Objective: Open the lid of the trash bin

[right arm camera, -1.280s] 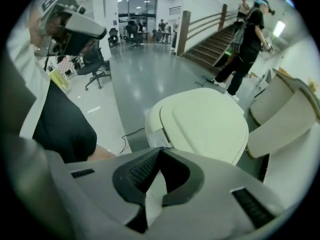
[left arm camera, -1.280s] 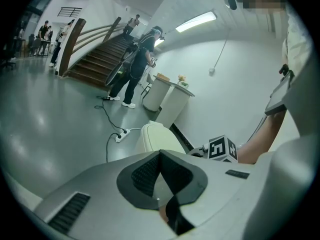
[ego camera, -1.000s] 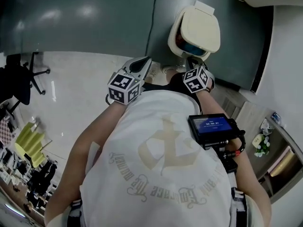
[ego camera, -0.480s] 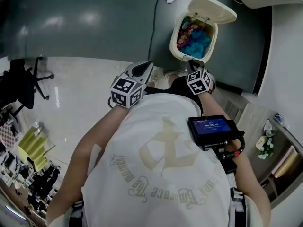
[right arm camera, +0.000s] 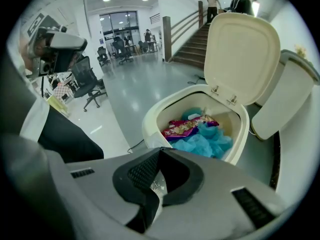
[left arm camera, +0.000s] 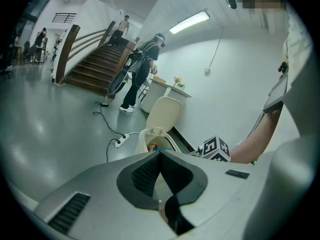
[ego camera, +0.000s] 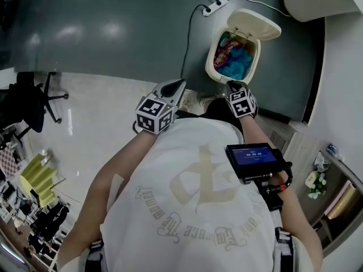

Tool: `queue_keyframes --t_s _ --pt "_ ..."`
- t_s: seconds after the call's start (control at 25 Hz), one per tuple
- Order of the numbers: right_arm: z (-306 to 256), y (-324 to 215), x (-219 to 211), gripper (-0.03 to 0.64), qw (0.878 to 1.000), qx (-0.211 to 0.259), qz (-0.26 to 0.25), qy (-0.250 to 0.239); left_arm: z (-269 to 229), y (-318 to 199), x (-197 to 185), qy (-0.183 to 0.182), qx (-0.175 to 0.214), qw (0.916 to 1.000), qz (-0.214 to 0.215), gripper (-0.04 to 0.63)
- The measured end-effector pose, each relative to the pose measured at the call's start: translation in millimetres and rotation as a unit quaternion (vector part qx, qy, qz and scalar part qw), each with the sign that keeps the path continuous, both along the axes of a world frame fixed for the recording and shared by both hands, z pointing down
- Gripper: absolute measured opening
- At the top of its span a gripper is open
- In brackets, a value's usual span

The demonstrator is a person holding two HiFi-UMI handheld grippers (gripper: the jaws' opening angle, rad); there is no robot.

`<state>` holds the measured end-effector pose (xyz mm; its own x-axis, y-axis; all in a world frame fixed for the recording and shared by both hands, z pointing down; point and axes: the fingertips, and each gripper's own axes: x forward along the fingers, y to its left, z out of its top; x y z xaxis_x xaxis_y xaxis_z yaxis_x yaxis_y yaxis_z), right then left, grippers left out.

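Trash bin [ego camera: 210, 60]: cream, oval, standing on the dark grey floor [ego camera: 113, 38] close to a white wall, directly ahead of the person. Lid [ego camera: 253, 23]: fully raised, hinged at the far rim, tipped back past upright, pale underside showing. Contents: crumpled blue material [right arm camera: 207, 143] filling most of the opening, with a pink and red snack wrapper [right arm camera: 187, 127] lying on top toward the near-left side. Behind the bin, a white power strip [ego camera: 215, 4] lies on the floor, its cable running along the floor to the bin's left. Right claw [right arm camera: 160, 150]: jaws closed together, nothing between them, held just short of the bin's near rim and pointing into the opening; it touches neither bin nor lid. Left claw [left arm camera: 160, 152]: jaws likewise pressed together and empty, held beside the right one, further from the bin, aimed toward it. Both forearms reach forward from the person's torso, marker cubes uppermost. A small screen device [ego camera: 253, 154] sits by the person's right arm.
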<state>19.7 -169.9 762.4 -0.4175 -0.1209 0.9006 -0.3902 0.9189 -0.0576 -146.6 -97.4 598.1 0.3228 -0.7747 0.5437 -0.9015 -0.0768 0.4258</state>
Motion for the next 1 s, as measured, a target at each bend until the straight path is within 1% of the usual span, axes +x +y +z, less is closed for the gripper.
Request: queue_keyframes --t_s 0.08,0.16,0.32,0.52,0.68,0.84,1.0 --pt "-1.1 -2.6 -1.0 0.006 1.000 -0.001 0.002 0.005 -2.6 -2.5 -1.9 0.000 0.002 1.0000 0.000 0.014" --pt "-9.0 -9.5 -2.6 0.006 1.000 0.010 0.009 -0.001 -6.4 -5.1 -3.2 0.001 0.005 1.0000 -0.004 0.014" --pt "-32.5 -26.5 -8.1 0.006 0.998 0.030 0.037 -0.048 -16.3 -13.0 -2.7 0.007 0.019 0.9998 -0.005 0.014" --pt "-63.1 -40.0 -8.2 0.006 0.993 0.043 0.062 -0.089 -24.5 -25.7 3.8 0.010 0.032 0.9994 0.012 0.014" --pt "-94.4 -47.5 -6.5 0.006 0.985 0.051 0.088 -0.137 -32.6 -41.5 8.0 0.011 0.045 0.9984 0.031 0.014" --pt "-127.6 -47.8 -3.6 0.006 0.977 0.053 0.098 -0.180 -41.6 -46.6 16.5 0.011 0.049 0.9978 0.045 0.014" --pt "-159.1 -52.8 7.9 0.005 0.967 0.072 0.116 -0.215 -44.7 -63.8 31.6 0.013 0.061 0.9945 0.084 0.014"
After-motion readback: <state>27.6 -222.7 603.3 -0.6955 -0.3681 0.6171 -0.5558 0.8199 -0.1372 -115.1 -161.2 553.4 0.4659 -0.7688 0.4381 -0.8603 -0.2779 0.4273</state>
